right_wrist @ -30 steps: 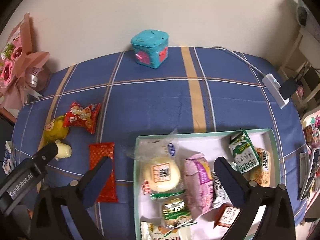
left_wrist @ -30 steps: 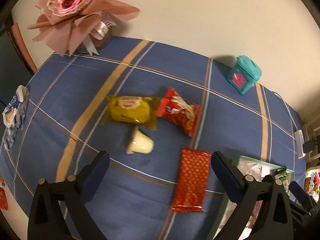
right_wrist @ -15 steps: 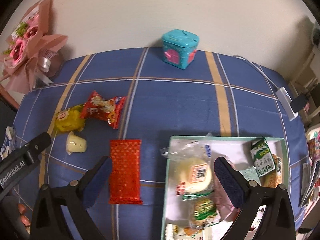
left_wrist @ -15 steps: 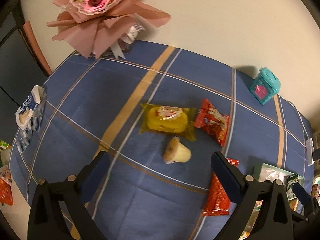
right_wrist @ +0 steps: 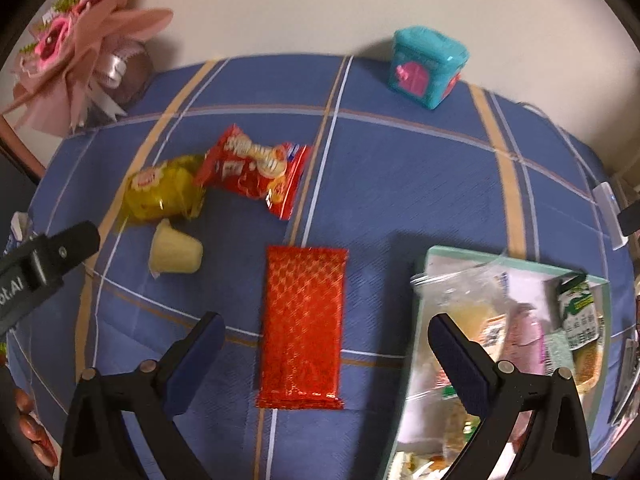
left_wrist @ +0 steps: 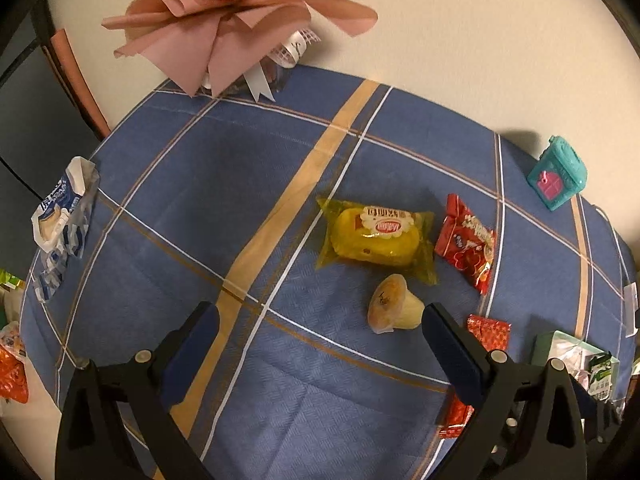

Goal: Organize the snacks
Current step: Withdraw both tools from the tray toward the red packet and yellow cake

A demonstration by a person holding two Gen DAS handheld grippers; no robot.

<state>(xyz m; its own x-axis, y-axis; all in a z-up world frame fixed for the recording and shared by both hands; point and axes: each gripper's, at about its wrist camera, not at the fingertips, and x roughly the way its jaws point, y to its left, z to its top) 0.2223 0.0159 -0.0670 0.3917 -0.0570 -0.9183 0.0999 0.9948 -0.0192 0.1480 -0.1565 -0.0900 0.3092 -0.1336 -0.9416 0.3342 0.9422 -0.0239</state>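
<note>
On the blue plaid tablecloth lie a yellow wrapped cake point(left_wrist: 376, 236) point(right_wrist: 162, 192), a red snack bag point(left_wrist: 466, 242) point(right_wrist: 256, 172), a small pudding cup point(left_wrist: 394, 310) point(right_wrist: 174, 250) on its side and a flat red foil packet point(right_wrist: 304, 332) point(left_wrist: 486, 334). My left gripper point(left_wrist: 320, 344) is open and empty, with the pudding cup just inside its right finger. My right gripper point(right_wrist: 324, 354) is open, hanging over the flat red packet. A pale green tray point(right_wrist: 436, 256) point(left_wrist: 546, 344) at the right holds several packed snacks.
A pink flower bouquet point(left_wrist: 224, 20) point(right_wrist: 80, 52) stands at the back left by the wall. A teal box point(left_wrist: 558, 172) point(right_wrist: 426, 66) sits at the back right. A blue-and-white packet point(left_wrist: 60, 224) lies at the table's left edge. A white adapter point(right_wrist: 608, 208) sits at the right edge.
Both grippers have swung to the left. The flat red packet now lies between the right gripper's fingers, and the tray has slid toward the right edge of both views.
</note>
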